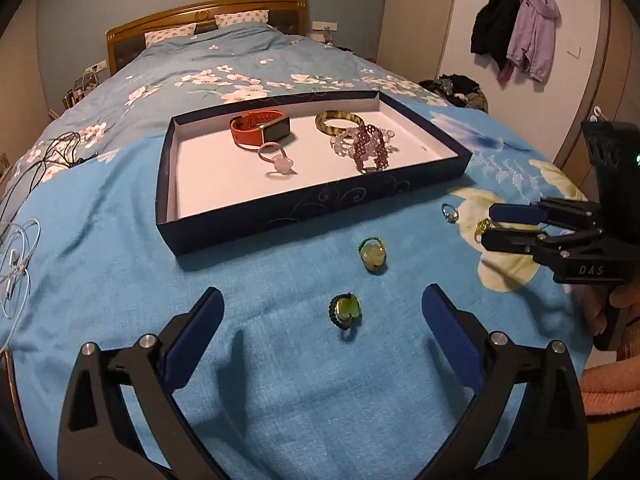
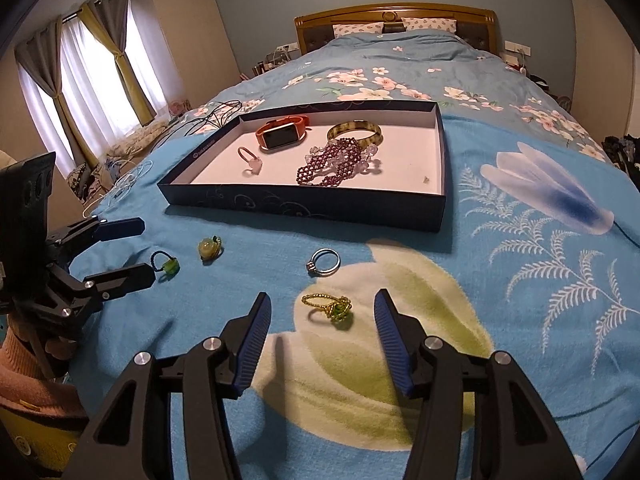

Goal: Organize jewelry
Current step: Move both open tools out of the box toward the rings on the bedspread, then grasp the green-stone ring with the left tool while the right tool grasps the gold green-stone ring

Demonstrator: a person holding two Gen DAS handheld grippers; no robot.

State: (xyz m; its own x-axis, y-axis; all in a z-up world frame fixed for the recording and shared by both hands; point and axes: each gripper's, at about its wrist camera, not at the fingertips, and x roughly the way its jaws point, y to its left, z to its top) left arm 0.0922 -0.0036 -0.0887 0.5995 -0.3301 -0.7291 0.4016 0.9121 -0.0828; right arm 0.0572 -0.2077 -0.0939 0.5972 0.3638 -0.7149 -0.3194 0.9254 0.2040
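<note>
On the blue blanket, a green-stone ring with a dark band [image 1: 346, 310] [image 2: 166, 264] lies between the fingers of my left gripper [image 1: 324, 312] [image 2: 142, 250]. The jaws stand wide and do not touch it. My right gripper [image 2: 322, 304] [image 1: 488, 226] is open around a gold beaded ring [image 2: 330, 308] and its pads are clear of it. A pale green bead ring [image 1: 373, 256] [image 2: 209, 249] and a silver ring [image 2: 325, 262] [image 1: 449, 213] lie loose near the dark blue tray [image 1: 280, 208] [image 2: 304, 208].
The tray holds an orange watch [image 2: 282, 132], a horn-coloured bangle [image 2: 354, 132], a purple beaded bracelet [image 2: 332, 162] and a pink ring [image 2: 250, 162]. White and black cables [image 1: 20, 256] lie on the bed's left side. A person's hand and peach sleeve hold each gripper.
</note>
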